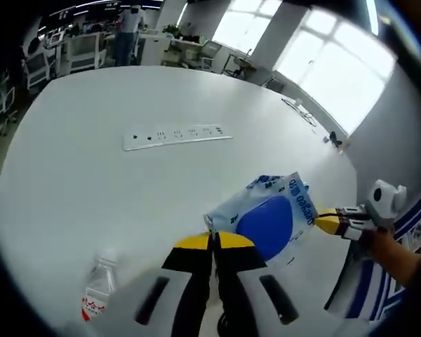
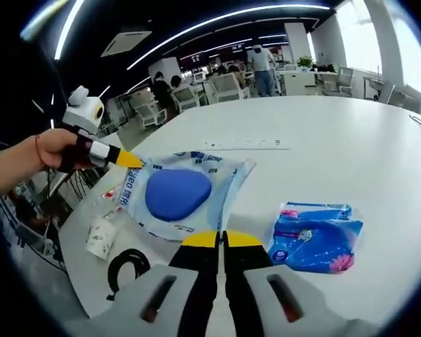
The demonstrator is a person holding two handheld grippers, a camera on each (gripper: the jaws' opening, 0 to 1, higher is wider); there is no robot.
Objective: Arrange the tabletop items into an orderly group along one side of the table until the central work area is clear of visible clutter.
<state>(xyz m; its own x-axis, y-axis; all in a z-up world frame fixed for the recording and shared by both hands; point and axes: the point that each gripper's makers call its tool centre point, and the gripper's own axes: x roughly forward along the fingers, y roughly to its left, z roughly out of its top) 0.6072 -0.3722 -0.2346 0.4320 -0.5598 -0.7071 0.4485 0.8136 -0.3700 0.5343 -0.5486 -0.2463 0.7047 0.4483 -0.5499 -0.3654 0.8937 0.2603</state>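
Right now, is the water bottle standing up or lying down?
Lying down. In the left gripper view the water bottle rests on its side on the white table, beside the shut left hand-held gripper.

The bench (image 1: 91, 154) is showing a smooth white top with a soft satin sheen, taking window glare; the wet-wipes pack (image 2: 179, 193) is looking like thin plastic film, crinkled at its edges and glossy, with a smooth blue lid patch; the tissue packet (image 2: 314, 235) is wearing shiny blue plastic wrap, wrinkled at the ends; the water bottle (image 1: 98, 288) is appearing as clear glossy plastic with a paper-like red and white label; the power strip (image 1: 175, 135) is looking like matt white hard plastic; the black cable (image 2: 128, 269) is lying coiled, rubbery and dull; both tools are showing matt black jaws with yellow tips.
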